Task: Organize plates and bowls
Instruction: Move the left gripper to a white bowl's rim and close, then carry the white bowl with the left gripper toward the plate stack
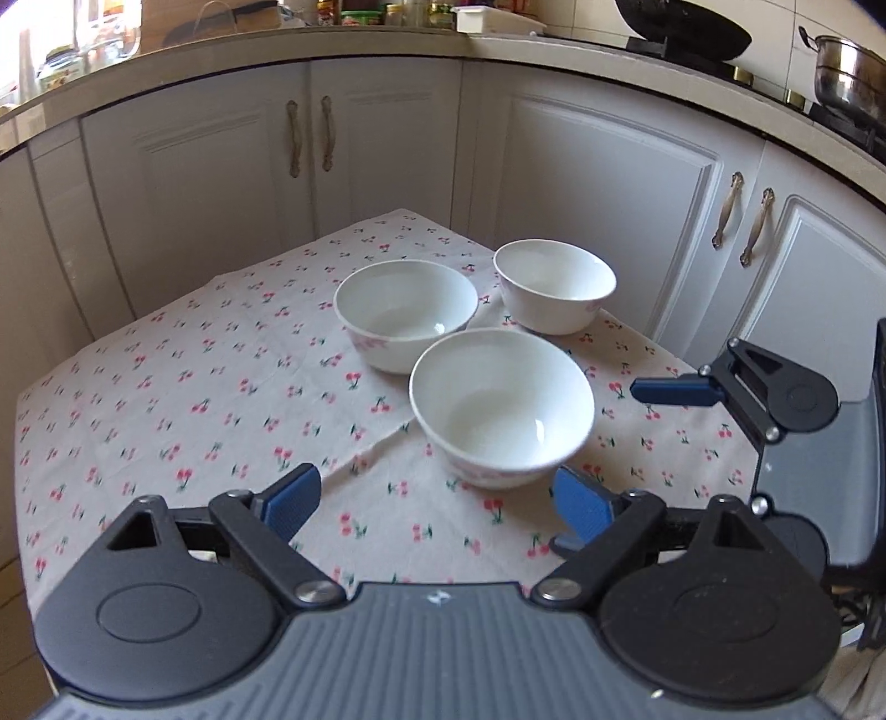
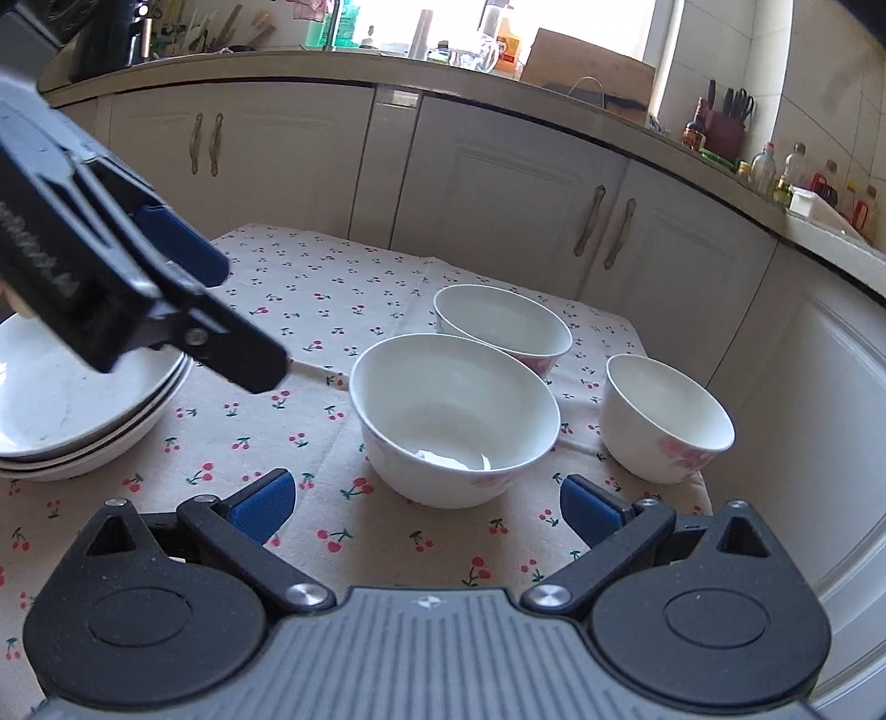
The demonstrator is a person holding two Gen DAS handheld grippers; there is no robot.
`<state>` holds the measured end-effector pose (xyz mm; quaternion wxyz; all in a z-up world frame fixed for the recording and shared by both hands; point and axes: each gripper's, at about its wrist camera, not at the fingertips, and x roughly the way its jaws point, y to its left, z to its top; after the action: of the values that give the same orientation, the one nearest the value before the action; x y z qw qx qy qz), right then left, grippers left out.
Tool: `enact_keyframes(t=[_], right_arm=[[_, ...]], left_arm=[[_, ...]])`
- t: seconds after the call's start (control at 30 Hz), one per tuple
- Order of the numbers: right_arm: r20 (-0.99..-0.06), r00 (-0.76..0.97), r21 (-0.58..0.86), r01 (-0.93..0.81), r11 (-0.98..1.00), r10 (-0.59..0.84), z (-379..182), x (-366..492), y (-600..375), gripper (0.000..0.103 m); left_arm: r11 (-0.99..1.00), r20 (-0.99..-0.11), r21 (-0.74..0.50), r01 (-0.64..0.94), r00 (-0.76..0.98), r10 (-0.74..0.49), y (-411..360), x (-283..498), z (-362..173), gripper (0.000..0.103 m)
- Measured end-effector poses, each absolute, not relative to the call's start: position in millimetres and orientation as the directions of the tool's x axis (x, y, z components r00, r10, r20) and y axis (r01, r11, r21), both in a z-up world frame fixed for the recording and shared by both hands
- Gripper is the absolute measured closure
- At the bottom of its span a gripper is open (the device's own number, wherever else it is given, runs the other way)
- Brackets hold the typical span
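Left gripper [image 1: 434,501]: jaws spread wide, holding nothing; blue pads hang low over the cloth, just short of the nearest bowl.
Left gripper, seen from the right wrist: dark body and one blue finger [image 2: 185,249] reach in from the upper left, above the plates.
Right gripper [image 2: 426,507]: jaws wide apart, empty; poised just in front of the nearest bowl, which sits between the lines of the two pads.
Right gripper, seen from the left wrist: one blue finger [image 1: 678,389] juts in from the right edge, level with the nearest bowl but apart from it.
Nearest bowl [image 1: 501,407]: white, upright, empty, pink print low on the wall; stands closest to both tools.
Middle bowl [image 1: 405,313]: white, upright, just behind and left of the nearest bowl; rims close, contact hard to judge.
Far bowl [image 1: 554,285]: white, upright, smaller across, standing apart near the table's back right edge.
Plates [image 2: 83,410]: three shallow white ones stacked at the table's left side, well apart from the bowls, partly hidden behind the left tool.
Tablecloth [image 1: 194,387]: pale, printed with small red cherries, creased beneath the bowls.
Cabinets [image 1: 387,149]: white doors with metal handles, wrapping round behind the table.
Counter [image 2: 498,94]: crowded with bottles and jars; small items too blurred to name, possibly condiments.
Stove side: dark wok [image 1: 684,27] and steel pot [image 1: 847,75] at upper right.
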<state>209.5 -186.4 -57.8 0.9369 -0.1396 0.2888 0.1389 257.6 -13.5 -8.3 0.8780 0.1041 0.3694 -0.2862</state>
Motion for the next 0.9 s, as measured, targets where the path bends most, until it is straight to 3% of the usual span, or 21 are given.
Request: enact_keyframes(t=[0.4, 0.6, 0.77, 0.9], right_arm=[[-0.603, 0.766, -0.103, -0.353, 0.930, 0.223, -72.4, 241.4, -198.6, 0.000], [-0.603, 0.760, -0.084, -0.362, 0.928, 0.242, -75.3, 249.8, -200.2, 0.001], [-0.596, 0.762, -0.088, -0.373, 0.924, 0.251, -75.1, 250.9, -199.7, 0.005], [-0.598, 0.760, -0.089, -0.377, 0.922, 0.254, -76.1, 251.6, -199.9, 0.013]], left_arm=[[0.757, -0.775, -0.024, 0.653, 0.466, -0.426, -63.6, 324.5, -33.1, 0.013], [0.733, -0.791, -0.042, 0.679, 0.425, -0.440, -73.1, 336.0, -39.6, 0.021], [0.721, -0.797, -0.067, 0.690, 0.398, -0.455, -77.3, 342.2, -42.1, 0.028], [0.711, -0.799, -0.080, 0.699, 0.381, -0.465, -80.0, 344.0, -43.4, 0.031]])
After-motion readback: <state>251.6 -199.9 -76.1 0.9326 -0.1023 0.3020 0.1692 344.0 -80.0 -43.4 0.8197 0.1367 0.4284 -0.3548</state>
